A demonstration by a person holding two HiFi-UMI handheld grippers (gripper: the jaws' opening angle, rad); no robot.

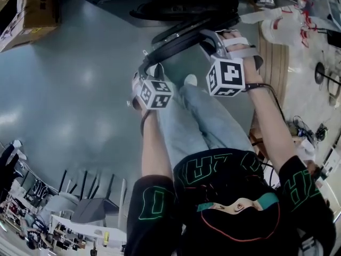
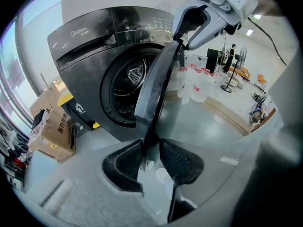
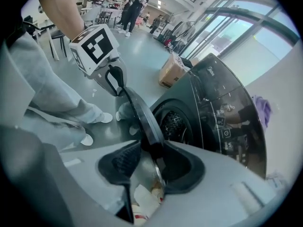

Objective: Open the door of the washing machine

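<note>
On my screens the washer (image 2: pixel 90 46) stands on the floor (image 2: pixel 222 126). Its door (image 2: pixel 158 89) stands well out from the front edge, so the drum (image 2: pixel 129 82) shows behind it. Both gripper views look at the door edge-on. My left claw (image 2: pixel 150 157) has the door's rim between its jaws, which are partly closed and pinch the rim at the end nearest that camera. Bare floor shows through the gap below the grip. My right claw (image 3: pixel 151 161) is set the same way further along the same rim, with its jaws about half apart and clamped on it. Each gripper view shows the other claw at the far end of the rim. In the head view they sit well apart on the door's curved edge, left at one end and right at the other, and both point steeply down. A box (image 2: pixel 52 131) sits on the floor near the washer's lower corner.
</note>
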